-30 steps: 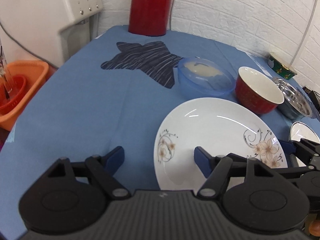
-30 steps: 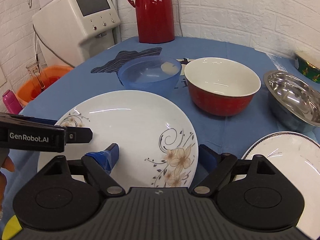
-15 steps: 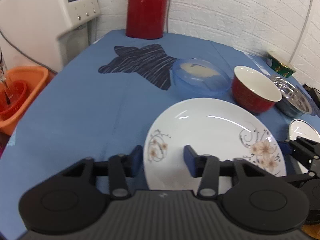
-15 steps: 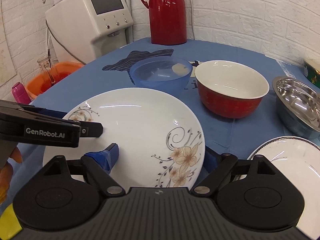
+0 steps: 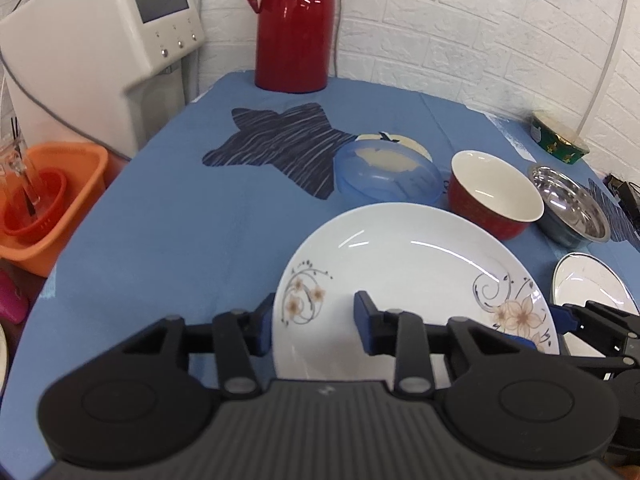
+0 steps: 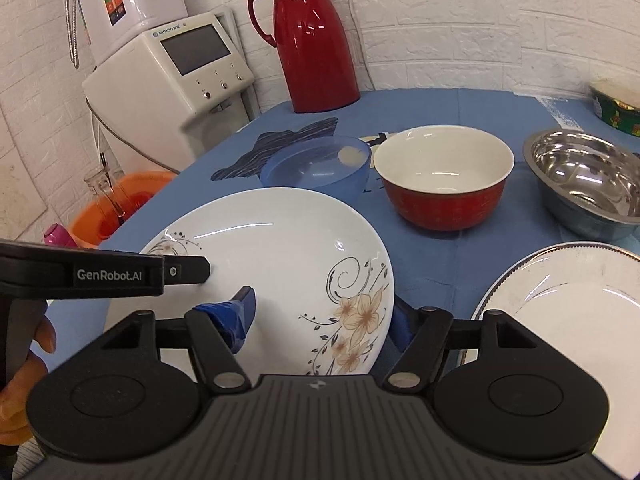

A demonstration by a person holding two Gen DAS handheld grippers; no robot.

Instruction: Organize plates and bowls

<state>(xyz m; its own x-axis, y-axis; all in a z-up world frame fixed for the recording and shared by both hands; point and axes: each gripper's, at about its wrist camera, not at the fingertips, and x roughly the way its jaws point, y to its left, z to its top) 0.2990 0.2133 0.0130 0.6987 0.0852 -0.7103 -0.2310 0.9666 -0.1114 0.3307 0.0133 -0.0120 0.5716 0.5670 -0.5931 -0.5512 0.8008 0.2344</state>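
Note:
A large white plate with flower prints (image 5: 400, 276) (image 6: 280, 252) is lifted off the blue tablecloth and tilted. My left gripper (image 5: 314, 324) is shut on its left rim. My right gripper (image 6: 324, 316) is shut on its right rim, one finger above and one below. A blue plastic bowl (image 5: 386, 178) (image 6: 318, 166), a red bowl with white inside (image 5: 494, 198) (image 6: 444, 182) and a steel bowl (image 5: 570, 206) (image 6: 588, 178) stand in a row behind. A second white plate with a dark rim (image 5: 592, 282) (image 6: 568, 300) lies at the right.
A red thermos jug (image 5: 294, 26) (image 6: 316, 36) stands at the table's back. A white water dispenser (image 5: 100, 40) (image 6: 176, 80) stands left of the table. An orange basin (image 5: 44, 208) sits below the left edge. A green tin (image 5: 558, 142) is at the back right.
Both grippers have closed onto the flowered plate's rims and raised it off the cloth. The view has lifted and pulled back a little.

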